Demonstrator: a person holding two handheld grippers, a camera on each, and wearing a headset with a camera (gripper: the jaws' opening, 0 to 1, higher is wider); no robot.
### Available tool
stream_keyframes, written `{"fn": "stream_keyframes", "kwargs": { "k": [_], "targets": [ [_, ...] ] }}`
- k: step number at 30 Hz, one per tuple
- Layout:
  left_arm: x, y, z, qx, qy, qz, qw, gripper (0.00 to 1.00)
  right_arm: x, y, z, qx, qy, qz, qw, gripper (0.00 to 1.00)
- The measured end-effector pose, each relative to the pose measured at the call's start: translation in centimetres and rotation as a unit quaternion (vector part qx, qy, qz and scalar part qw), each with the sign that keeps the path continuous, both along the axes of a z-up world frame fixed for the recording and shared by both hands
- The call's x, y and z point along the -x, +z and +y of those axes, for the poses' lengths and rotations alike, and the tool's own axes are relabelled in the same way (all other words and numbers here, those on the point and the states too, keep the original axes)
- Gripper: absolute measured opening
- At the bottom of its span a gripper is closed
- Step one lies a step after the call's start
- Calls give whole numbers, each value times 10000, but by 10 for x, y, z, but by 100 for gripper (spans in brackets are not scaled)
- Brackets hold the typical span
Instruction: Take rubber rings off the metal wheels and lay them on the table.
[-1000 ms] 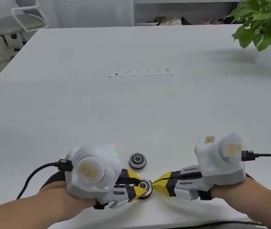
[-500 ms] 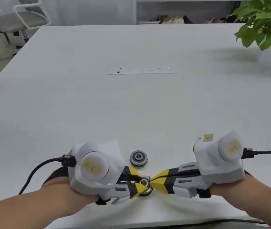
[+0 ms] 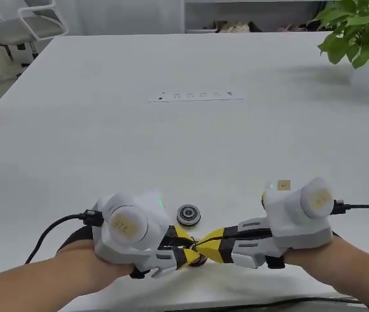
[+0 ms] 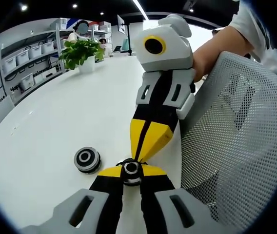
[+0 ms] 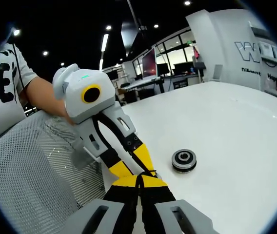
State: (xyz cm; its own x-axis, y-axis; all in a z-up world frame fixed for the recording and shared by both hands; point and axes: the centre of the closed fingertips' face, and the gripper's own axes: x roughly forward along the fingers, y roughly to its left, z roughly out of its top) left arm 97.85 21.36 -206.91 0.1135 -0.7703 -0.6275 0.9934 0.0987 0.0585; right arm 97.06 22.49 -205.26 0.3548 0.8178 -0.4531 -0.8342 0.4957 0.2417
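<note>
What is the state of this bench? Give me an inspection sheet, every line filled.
Surface: white table, flat.
Job's things: one metal wheel is held in the left tool. A second wheel lies on the table just beyond, with what looks like a dark ring around it.
Clutter: printed strip mid-table.
Tools: left tool is shut on the metal wheel. Right tool is shut, tips at that wheel's rim; what they pinch is too small to tell.
Cables: black cable from the left tool, second cable from the right tool.
Surroundings: potted plant, chair, mesh chair back.
</note>
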Motion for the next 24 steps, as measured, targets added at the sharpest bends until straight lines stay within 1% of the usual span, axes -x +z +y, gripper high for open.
{"fn": "stream_keyframes", "kwargs": {
  "k": [5, 7, 9, 12, 16, 18, 21, 24],
  "targets": [
    [0, 0, 0, 5, 0, 18, 10000, 8, -3, -4, -6, 0, -148, 77, 9999, 0],
    [0, 0, 0, 5, -26, 17, 10000, 8, -4, -8, -9, 88, -182, 92, 9998, 0],
    [0, 0, 0, 19, -22, 23, 10000, 8, -4, -10, -10, 119, -197, 104, 9997, 0],
    [1, 1, 0, 23, -55, -16, 10000, 8, -4, -10, -10, 138, -210, 127, 9996, 0],
    [0, 1, 0, 21, -76, 30, 10000, 8, -4, -13, -13, 172, -248, 185, 9994, 0],
    [0, 1, 0, -7, -115, 10, 9999, 8, -4, -13, -13, 163, -261, 204, 9993, 0],
    [1, 3, 1, -64, -180, -14, 9998, 10, -4, -13, -13, 130, -288, 251, 9992, 0],
    [2, 11, 1, 9, -215, -9, 9998, 11, -4, -11, -15, 92, -325, 259, 9991, 0]
  ]
}}
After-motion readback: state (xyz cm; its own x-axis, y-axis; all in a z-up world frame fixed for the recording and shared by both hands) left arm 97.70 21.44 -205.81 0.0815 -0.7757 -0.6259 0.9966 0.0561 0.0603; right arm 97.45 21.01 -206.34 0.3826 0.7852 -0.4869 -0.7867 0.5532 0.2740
